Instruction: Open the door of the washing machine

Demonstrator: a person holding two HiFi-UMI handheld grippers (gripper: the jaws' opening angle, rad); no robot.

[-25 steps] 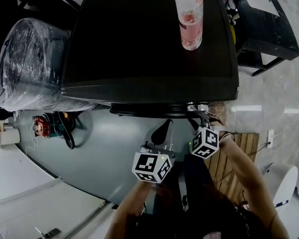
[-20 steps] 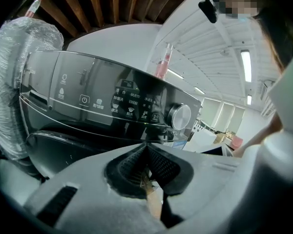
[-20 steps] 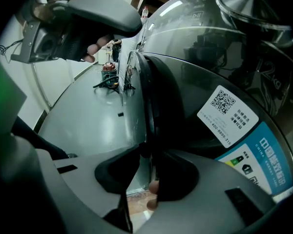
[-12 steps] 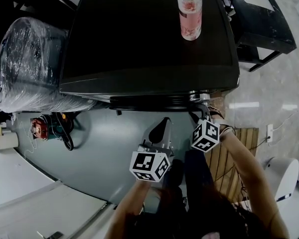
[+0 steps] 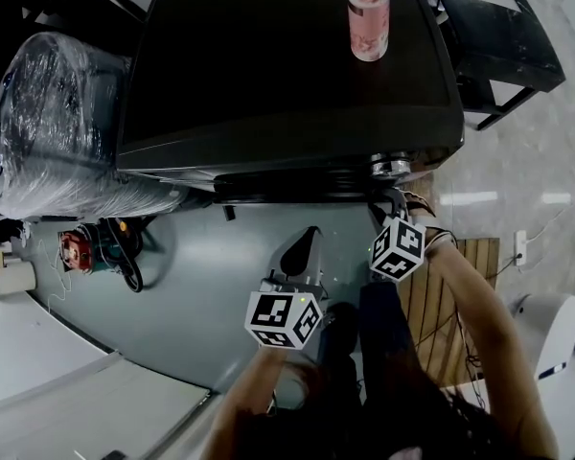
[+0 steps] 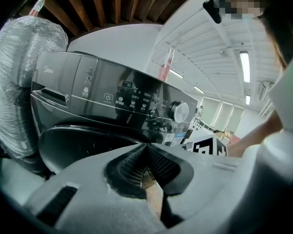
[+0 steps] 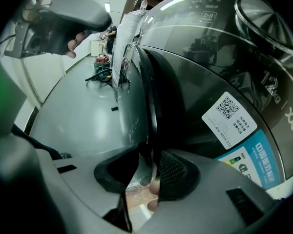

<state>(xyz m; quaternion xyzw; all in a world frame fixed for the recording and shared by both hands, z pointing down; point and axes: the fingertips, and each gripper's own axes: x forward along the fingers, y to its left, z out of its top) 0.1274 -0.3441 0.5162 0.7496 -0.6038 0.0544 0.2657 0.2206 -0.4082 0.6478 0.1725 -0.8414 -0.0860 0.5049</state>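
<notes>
The dark washing machine (image 5: 287, 65) fills the upper head view, and its round door (image 5: 297, 209) shows below the front edge. In the right gripper view the door's rim (image 7: 149, 106) stands a little off the machine's front. My right gripper (image 7: 149, 152) has the rim between its jaws. They have just been opening, and a slit shows beside the rim. That gripper (image 5: 395, 199) sits at the door's right edge, under the knob (image 5: 388, 166). My left gripper (image 5: 302, 247) hangs before the door, shut and holding nothing, facing the control panel (image 6: 112, 96).
A pink bottle (image 5: 368, 12) stands on the machine's top. A plastic-wrapped bulk (image 5: 48, 132) sits to the left, with a red tool and cables (image 5: 86, 242) on the floor below it. Wooden slats (image 5: 450, 286) lie to the right, and a black bench (image 5: 503, 36) stands behind.
My left gripper has slid slightly to the left in front of the door. The right gripper stays at the door's right edge.
</notes>
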